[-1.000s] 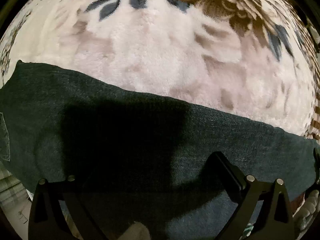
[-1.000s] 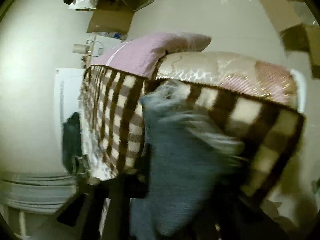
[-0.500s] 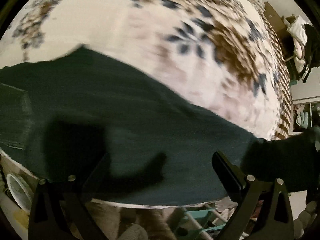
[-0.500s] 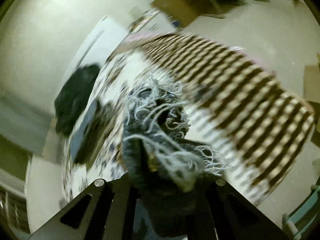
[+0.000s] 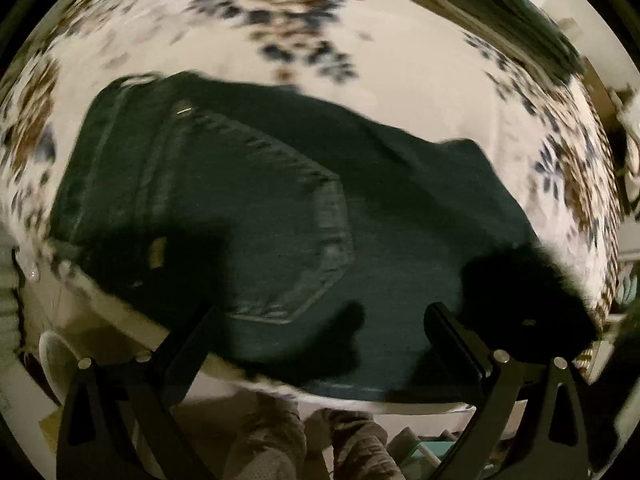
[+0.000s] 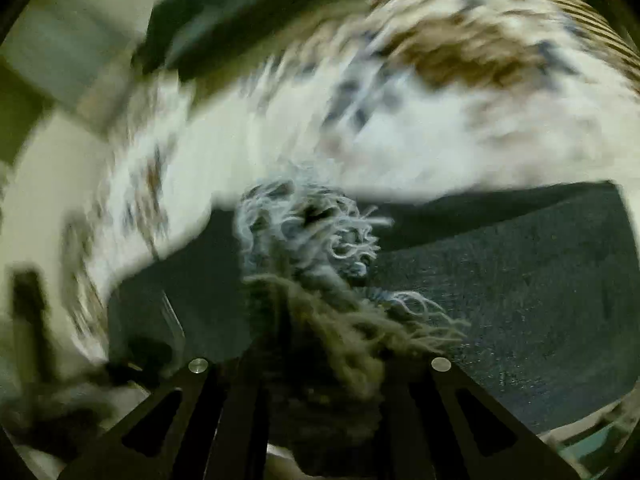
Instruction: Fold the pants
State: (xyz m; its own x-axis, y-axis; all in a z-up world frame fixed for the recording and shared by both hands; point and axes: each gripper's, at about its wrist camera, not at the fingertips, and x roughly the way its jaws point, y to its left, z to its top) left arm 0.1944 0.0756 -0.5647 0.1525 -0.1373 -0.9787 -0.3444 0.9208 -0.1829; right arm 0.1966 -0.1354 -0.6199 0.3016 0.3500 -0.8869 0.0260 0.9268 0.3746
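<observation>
Left gripper (image 5: 316,316): spread wide, nothing between the fingers; hung above the near edge of the bed, both black fingers (image 5: 456,336) over dark denim.
Right gripper (image 6: 316,364): pinched on the frayed hem (image 6: 320,248) of one trouser leg; pale blue-white threads bunched and spilling out just ahead of the fingers.
Jeans (image 5: 280,216): dark denim, spread flat on the floral blanket (image 5: 400,80); seat side up, back pocket (image 5: 304,240) showing with its stitched outline; waistband toward the left of the left wrist view, lower edge reaching the near side of the bed.
Jeans in right wrist view (image 6: 520,280): broad flat panel of denim beneath and to the right of the held hem, lying on the same blanket.
Floral blanket in right wrist view (image 6: 440,120): plush, white with brown and blue flower print; heavily blurred.
Shadows: dark gripper-shaped patches across the denim in the left wrist view.
Below the bed edge: camouflage-patterned trousers (image 5: 272,436) of the person, blurred clutter on the floor, too unclear to name.
</observation>
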